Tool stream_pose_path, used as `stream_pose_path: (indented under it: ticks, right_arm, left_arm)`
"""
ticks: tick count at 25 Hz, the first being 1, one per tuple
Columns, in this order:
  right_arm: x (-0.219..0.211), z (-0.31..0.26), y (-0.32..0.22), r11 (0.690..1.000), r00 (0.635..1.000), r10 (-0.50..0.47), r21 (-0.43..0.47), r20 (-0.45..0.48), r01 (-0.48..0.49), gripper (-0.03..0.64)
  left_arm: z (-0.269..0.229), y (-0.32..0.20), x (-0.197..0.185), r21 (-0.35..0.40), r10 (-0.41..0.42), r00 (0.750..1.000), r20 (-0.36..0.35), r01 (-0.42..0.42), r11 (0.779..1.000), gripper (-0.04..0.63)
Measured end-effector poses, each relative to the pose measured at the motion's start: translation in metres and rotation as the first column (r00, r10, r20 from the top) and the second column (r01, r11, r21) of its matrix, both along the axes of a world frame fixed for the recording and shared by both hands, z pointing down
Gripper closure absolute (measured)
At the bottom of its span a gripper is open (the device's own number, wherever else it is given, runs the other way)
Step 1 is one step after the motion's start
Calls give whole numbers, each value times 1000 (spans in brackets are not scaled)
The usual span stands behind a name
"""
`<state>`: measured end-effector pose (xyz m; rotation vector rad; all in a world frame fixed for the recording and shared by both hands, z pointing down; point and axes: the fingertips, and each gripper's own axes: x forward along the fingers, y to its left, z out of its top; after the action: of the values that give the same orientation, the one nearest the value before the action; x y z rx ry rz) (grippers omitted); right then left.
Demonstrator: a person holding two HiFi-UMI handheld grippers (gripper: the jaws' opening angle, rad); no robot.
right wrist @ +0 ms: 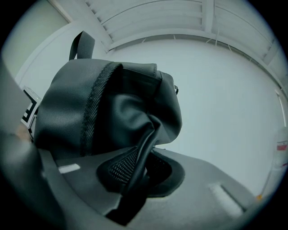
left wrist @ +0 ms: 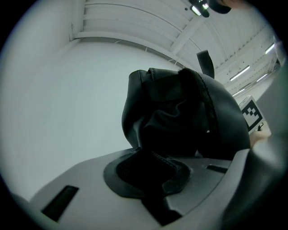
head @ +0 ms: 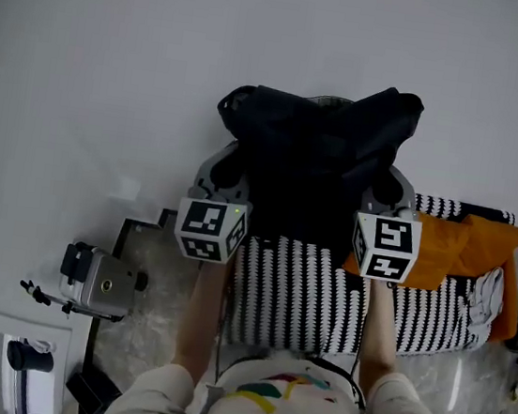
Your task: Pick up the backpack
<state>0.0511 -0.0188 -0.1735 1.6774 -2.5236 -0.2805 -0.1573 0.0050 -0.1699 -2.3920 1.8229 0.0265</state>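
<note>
Left tongs (head: 218, 175): clamped on a dark fold at the backpack's (head: 314, 152) left edge.
Right tongs (head: 385, 197): clamped on a strap-like fold at its right edge.
Backpack: hangs just ahead of both tongs, long axis running from one to the other.
Nearer hand: neither, they look level.
Striped cloth (head: 290, 295): under the backpack, which seems raised off it.

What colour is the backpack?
The backpack is black, which shows best in the head view.
</note>
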Motion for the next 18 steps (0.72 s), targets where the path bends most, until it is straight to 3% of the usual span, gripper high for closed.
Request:
stream_pose_path:
  ticks: [8, 14, 18]
  right_arm:
    - [3, -25, 68, 996, 998, -33, 82, 48, 29, 565]
    - [8, -15, 103, 993, 995, -56, 109, 78, 47, 566]
    - [7, -1, 123, 990, 995, -79, 124, 64, 71, 565]
  left_arm:
    - [-37, 72, 5, 82, -32, 999, 30, 29, 996, 552]
    - [-35, 106, 7, 127, -81, 994, 74, 71, 989, 552]
    - [-19, 130, 10, 102, -84, 993, 83, 76, 992, 552]
